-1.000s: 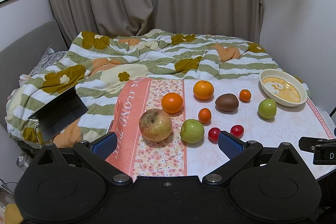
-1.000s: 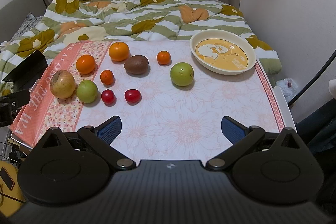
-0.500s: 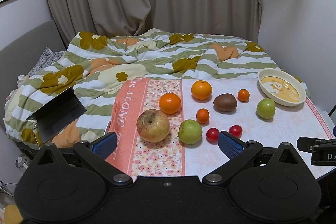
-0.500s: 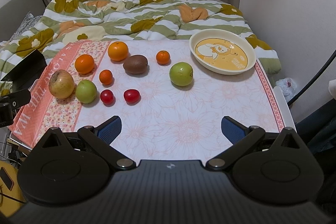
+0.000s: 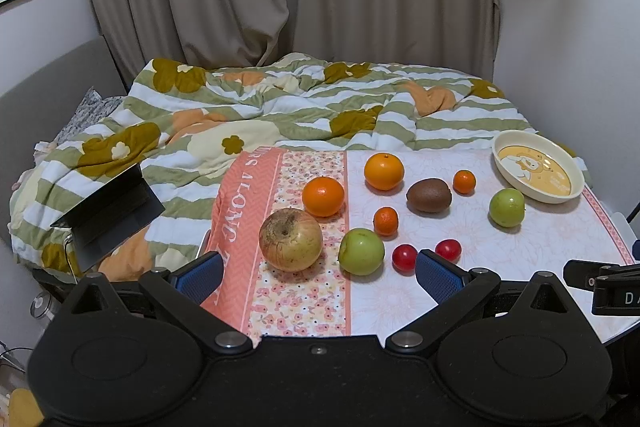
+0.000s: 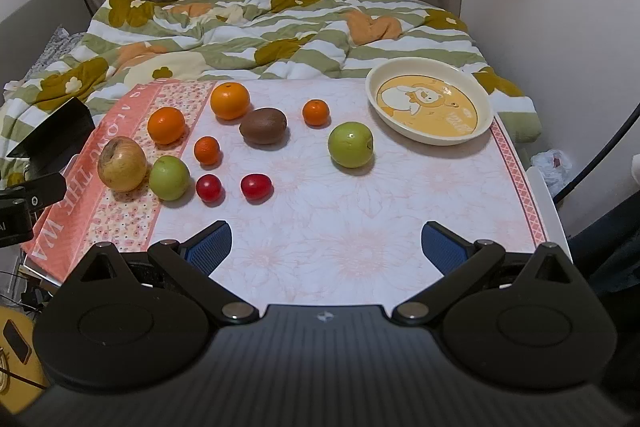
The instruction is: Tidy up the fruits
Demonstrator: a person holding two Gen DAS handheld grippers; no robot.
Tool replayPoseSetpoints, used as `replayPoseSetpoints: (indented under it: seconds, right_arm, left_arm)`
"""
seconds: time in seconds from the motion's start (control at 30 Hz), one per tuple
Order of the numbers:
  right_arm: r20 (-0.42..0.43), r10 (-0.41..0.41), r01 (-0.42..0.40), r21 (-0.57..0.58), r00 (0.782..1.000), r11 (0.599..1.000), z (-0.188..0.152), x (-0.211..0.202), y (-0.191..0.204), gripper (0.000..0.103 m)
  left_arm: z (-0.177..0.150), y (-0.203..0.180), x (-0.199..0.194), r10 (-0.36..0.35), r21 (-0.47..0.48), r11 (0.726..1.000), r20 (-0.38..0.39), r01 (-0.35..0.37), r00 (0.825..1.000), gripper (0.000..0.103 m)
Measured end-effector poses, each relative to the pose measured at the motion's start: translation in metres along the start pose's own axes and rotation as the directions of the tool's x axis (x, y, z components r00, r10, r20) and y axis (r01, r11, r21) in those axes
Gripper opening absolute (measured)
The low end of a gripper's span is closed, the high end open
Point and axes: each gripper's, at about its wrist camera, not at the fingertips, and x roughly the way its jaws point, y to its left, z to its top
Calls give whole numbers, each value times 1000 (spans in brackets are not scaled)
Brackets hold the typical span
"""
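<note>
Fruits lie on a flowered tablecloth [image 6: 360, 227]: a yellow apple [image 5: 290, 240] [image 6: 122, 163], two oranges [image 5: 323, 196] [image 5: 383, 165], two mandarins [image 5: 385, 220] [image 5: 464, 181], a kiwi [image 5: 429, 195] [image 6: 263, 125], two green apples [image 5: 361, 251] [image 6: 351, 144] and two red tomatoes [image 5: 404, 257] [image 6: 256, 186]. An empty cream bowl [image 6: 429, 106] [image 5: 538, 171] stands at the far right. My left gripper [image 5: 318, 277] is open and empty, just short of the yellow apple. My right gripper [image 6: 326, 247] is open and empty over the near table.
A striped flowered duvet [image 5: 280, 107] lies on the bed behind the table. A dark folded device [image 5: 108, 213] rests on the bed at the left. Curtains and walls stand behind. The table's right edge [image 6: 548, 211] is close to a wall.
Both views have shifted slightly; the fruits sit a little lower and left in the left wrist view. No fruit has moved and both grippers stay open.
</note>
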Motion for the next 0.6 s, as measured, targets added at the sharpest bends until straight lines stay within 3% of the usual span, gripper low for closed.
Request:
replayPoseSetpoints:
  seconds: [0.43,0.6]
  right_arm:
    - [5,40,-39,-39,999,998,8,-5,-2,103]
    - [22,90,-88,-79,996,993,14,-3,-5,103]
  left_arm:
    - [7,0,-4,16,-23,1000,-17,-17,1000,103]
    - [12,2,2,64,-41,997,-17,-65,998,103]
